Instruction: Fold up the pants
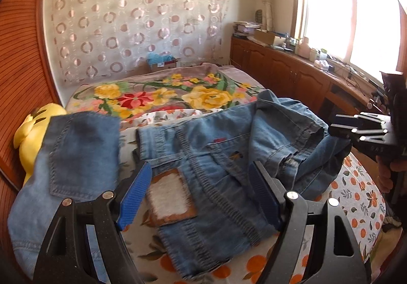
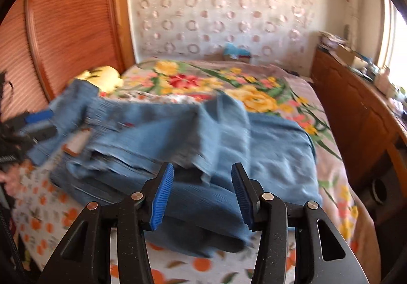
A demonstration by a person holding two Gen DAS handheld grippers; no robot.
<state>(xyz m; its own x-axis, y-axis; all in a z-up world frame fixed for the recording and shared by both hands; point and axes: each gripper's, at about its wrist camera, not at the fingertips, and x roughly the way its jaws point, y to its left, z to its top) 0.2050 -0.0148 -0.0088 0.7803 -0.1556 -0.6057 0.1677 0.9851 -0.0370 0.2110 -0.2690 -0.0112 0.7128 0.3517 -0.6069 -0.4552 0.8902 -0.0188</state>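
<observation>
**Denim half-folded on the bed, both tongs off the cloth**

From my left tongs I look down on the blue jeans spread over the orange-print sheet at the near end of the bed. The blue pads stand wide apart with nothing pinched between them; below the gap lie the waistband and its leather label patch, with the overlocked inner seams showing. The garment's long axis runs across my view, side to side. One part with a back pocket lies off to the left beside a yellow plush toy, near the wooden headboard. On the right the cloth bunches up in loose folds.

From my right tongs the same pants appear as a stacked bundle, long side running left to right, waistband end toward the left, where the left tongs show at the frame edge. The right jaws stand partly open, gripping nothing; a ragged denim edge lies just beyond the gap. This view is blurred, so I cannot tell whether the pads brush the fabric. Behind the bundle lies a flowered blanket.
</observation>
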